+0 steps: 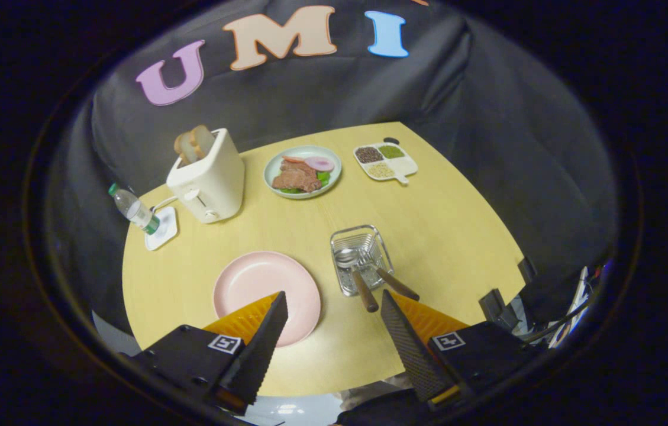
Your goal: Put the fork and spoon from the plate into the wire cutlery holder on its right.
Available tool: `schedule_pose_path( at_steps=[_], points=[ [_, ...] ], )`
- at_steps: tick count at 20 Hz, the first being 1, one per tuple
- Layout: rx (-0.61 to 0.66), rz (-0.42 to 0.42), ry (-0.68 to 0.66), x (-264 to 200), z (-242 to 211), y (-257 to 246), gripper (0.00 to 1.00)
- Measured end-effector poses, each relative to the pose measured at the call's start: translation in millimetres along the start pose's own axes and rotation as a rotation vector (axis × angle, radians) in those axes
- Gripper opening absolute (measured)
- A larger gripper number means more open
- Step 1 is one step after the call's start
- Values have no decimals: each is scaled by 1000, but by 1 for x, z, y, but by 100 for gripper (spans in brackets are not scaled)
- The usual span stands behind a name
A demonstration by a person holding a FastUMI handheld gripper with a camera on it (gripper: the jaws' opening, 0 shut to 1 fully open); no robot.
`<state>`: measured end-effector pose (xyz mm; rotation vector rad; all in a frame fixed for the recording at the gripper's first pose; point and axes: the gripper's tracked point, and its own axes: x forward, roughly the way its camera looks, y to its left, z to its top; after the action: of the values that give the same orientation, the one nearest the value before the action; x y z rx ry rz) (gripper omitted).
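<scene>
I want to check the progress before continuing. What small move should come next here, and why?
Probably just draw the tongs back and stop. The pink plate is bare, and two wooden-handled utensils already lean in the wire cutlery holder on its right. The tongs are open, holding nothing, so nothing seems left to pick up.

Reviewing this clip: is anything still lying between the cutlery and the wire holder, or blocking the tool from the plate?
Nothing visible does. The pink plate is bare, and two wooden-handled utensils already stand in the wire cutlery holder to its right. The tool is open, fingers spread over the plate's near edge and bare table.
</scene>
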<state>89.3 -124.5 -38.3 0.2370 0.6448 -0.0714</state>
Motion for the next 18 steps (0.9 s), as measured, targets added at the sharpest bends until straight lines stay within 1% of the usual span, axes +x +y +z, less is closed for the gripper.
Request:
schedule_pose_path(
  at_steps=[3, 5, 8, 10, 11, 13, 16, 18],
  points=[
    [-63, 34, -192, -13, 25, 4, 100],
    [-92, 93, -333, -27, 45, 15, 100],
    [-83, 194, -549, -65, 80, 32, 100],
    [-97, 234, -683, -101, 96, 33, 100],
    [-107, 248, -733, -111, 101, 35, 100],
    [-127, 263, -808, -123, 105, 41, 100],
    [-158, 268, -870, -133, 100, 42, 99],
    [-163, 235, -879, -130, 95, 33, 99]
  ],
)
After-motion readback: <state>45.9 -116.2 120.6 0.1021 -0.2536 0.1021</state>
